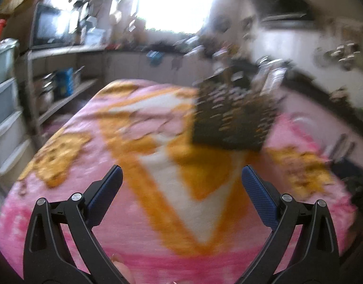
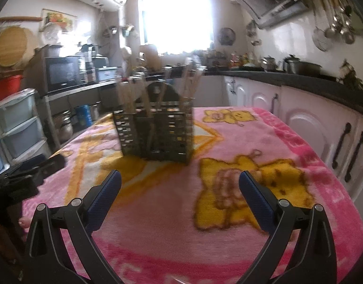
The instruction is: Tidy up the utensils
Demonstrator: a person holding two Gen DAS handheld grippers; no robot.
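Note:
A dark perforated utensil holder [image 2: 157, 135] stands on the pink and yellow blanket [image 2: 228, 142], with several wooden chopsticks and utensils [image 2: 191, 82] sticking up from it. In the left wrist view the same holder [image 1: 233, 116] is blurred, at the right, far from the fingers. My left gripper [image 1: 181, 179] is open above the blanket with nothing between its blue pads. My right gripper [image 2: 180, 182] is open too, a short way in front of the holder, also holding nothing.
White cabinets [image 2: 311, 123] under a dark counter with pots [image 2: 299, 67] run along the right. A plastic drawer unit [image 2: 15, 127] and a shelf with a microwave [image 2: 63, 73] stand at the left. The other black gripper [image 2: 32, 168] lies at the blanket's left edge.

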